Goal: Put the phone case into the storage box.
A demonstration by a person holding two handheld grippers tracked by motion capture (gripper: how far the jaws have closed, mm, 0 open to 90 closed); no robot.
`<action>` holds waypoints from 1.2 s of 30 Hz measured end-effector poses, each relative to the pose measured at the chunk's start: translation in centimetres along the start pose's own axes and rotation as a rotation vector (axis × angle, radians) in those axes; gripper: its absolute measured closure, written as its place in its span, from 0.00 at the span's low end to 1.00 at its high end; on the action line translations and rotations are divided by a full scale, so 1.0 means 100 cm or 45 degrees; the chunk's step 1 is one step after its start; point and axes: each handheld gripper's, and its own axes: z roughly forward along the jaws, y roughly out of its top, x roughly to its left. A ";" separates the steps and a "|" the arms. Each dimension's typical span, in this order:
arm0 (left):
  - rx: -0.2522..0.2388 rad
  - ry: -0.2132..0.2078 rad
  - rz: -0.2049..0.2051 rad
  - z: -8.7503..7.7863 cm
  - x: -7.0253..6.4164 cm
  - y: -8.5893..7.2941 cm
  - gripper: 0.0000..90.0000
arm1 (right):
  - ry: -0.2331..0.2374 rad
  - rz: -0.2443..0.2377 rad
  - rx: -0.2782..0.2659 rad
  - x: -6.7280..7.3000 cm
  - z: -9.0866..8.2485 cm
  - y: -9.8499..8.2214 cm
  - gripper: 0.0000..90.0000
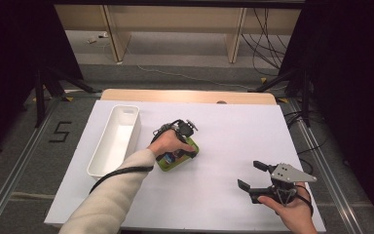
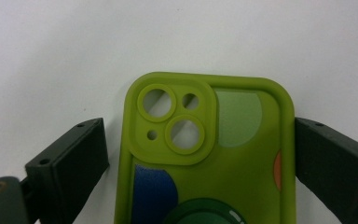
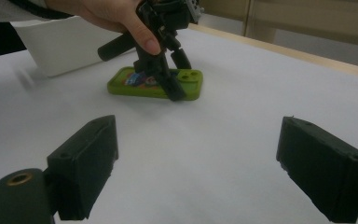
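— What's your left tool [image 2: 200, 154] doing?
— Its jaws straddle the phone case [image 2: 205, 154], one touching its side, the other just clear.
— And the case?
— Lime green, camera cut-outs, lying flat mid-bench [image 1: 233, 131] beside the white bin [image 1: 126, 114].

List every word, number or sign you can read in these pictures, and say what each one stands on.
"5": a black figure marked on the grey floor, left of the table.
The green phone case bears coloured shapes, with no letters to read.
The white bin and both grippers carry no readable text.
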 end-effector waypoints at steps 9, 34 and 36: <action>0.027 -0.004 0.005 -0.001 -0.001 0.003 0.09 | 0.001 -0.001 0.001 0.000 0.000 0.000 0.15; 0.013 -0.023 0.018 -0.003 0.001 0.004 0.17 | 0.004 -0.001 0.007 0.000 0.000 0.000 0.15; 0.014 -0.023 0.019 -0.003 0.001 0.004 0.17 | 0.002 0.002 0.008 0.000 0.000 -0.001 0.15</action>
